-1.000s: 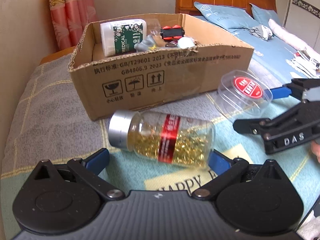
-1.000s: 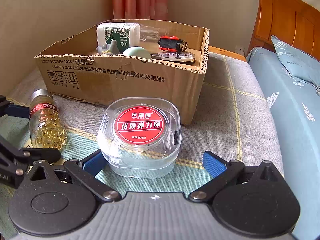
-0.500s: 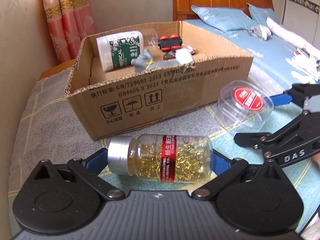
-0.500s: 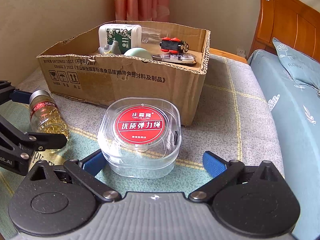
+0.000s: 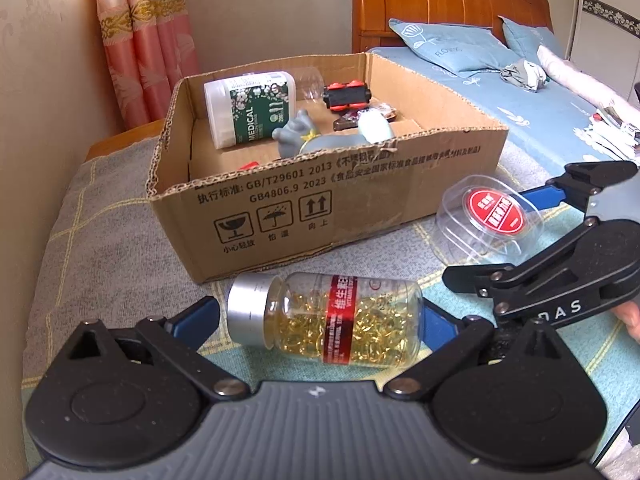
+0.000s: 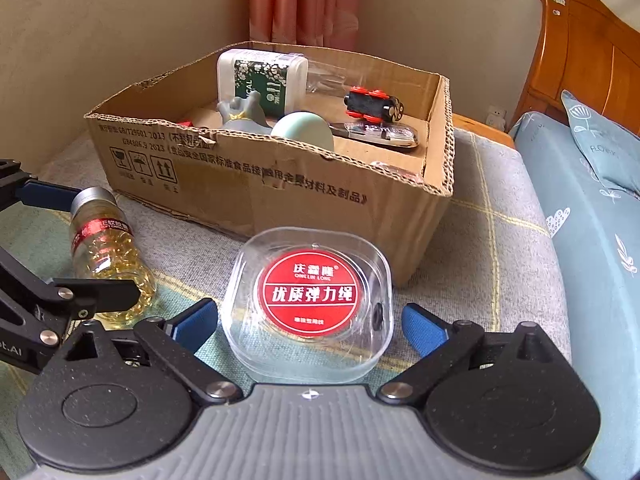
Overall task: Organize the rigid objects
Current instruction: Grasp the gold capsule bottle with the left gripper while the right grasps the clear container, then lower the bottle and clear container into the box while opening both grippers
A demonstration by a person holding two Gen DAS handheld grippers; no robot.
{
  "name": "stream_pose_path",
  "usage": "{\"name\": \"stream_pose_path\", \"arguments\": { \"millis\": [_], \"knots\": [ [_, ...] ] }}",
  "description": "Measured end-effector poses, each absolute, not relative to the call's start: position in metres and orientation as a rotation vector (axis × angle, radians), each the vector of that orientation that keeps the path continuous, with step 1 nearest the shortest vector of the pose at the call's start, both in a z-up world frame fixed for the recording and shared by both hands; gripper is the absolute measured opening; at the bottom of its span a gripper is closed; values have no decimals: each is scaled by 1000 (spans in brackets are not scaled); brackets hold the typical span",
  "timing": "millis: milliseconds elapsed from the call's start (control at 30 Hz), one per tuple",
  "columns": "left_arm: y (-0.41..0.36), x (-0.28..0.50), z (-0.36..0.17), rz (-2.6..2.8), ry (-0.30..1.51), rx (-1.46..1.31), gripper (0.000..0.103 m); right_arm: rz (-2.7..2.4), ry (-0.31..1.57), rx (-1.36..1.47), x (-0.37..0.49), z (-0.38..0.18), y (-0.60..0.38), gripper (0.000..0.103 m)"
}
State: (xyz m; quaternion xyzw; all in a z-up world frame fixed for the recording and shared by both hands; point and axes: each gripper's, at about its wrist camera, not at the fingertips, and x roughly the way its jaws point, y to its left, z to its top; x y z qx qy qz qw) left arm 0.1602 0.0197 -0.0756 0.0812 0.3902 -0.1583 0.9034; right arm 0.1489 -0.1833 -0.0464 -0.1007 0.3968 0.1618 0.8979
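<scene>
**Both grippers set around their objects beside the box**

The left gripper [image 5: 320, 320] frames a capsule bottle [image 5: 326, 322] that lies on its side on the bed's blanket [image 5: 100, 240], silver cap to the left. Its blue pads sit right at the cap and the base; whether they actually press on the bottle cannot be told.

The right gripper [image 6: 310, 320] has a clear plastic case [image 6: 310, 300] with a round red label between its fingers. Its jaws have just been closing in, yet a gap shows between each pad and the case, so nothing is gripped. The case rests on the blanket just in front of the cardboard box [image 6: 280, 184].

Inside the box lie a white jar [image 6: 260, 76], a grey figurine [image 5: 296, 136] and a red-and-black toy [image 6: 372, 104].
</scene>
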Motion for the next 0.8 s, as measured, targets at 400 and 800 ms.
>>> {"name": "stream_pose_path", "arguments": {
  "millis": [400, 800],
  "knots": [
    [14, 164, -71, -366, 842, 197, 93, 349, 825, -232, 139, -35, -186, 81],
    [13, 143, -34, -405, 830, 236, 93, 462, 808, -286, 121, -2, -200, 81]
  ]
}}
